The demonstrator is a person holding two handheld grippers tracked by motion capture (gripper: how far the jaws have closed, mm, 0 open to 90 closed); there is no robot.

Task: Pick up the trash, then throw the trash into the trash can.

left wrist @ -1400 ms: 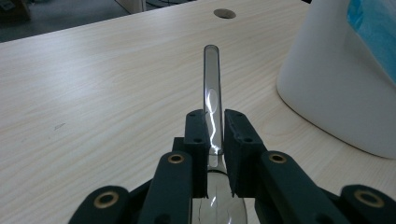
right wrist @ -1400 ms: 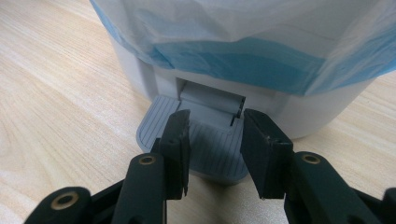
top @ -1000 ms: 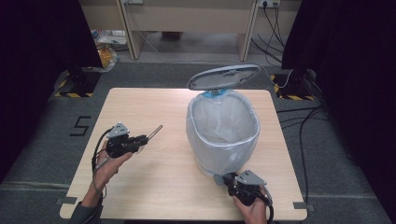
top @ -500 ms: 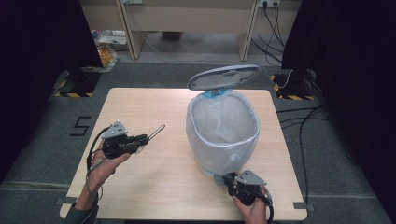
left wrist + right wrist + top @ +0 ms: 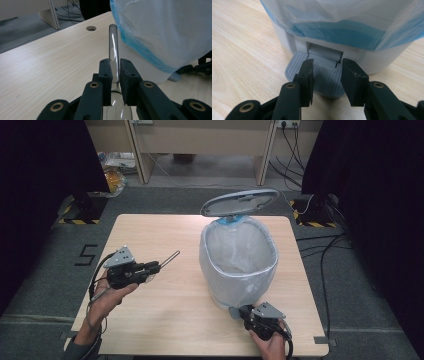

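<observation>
A white pedal bin (image 5: 240, 270) lined with a pale plastic bag stands on the wooden table (image 5: 160, 230), right of centre, with its grey lid (image 5: 240, 202) tipped up. My left gripper (image 5: 152, 266) hovers left of the bin, shut on a metal spoon (image 5: 169, 258). In the left gripper view the spoon (image 5: 114, 50) has its handle pointing forward past the jaws and its bowl behind them. My right gripper (image 5: 245, 312) is at the bin's near base. There its jaws stand open (image 5: 327, 67) over the grey ribbed pedal (image 5: 325, 81).
The bag's blue-edged skirt (image 5: 352, 32) hangs down over the bin's base above the pedal. A round cable hole (image 5: 91, 28) sits in the tabletop beyond the spoon. Bare wood lies between the left gripper and the bin. Cables and desk legs (image 5: 145, 165) are on the floor behind.
The spoon's handle tip has swung slightly toward the bin. The right gripper, bin and lid have stayed where they were.
</observation>
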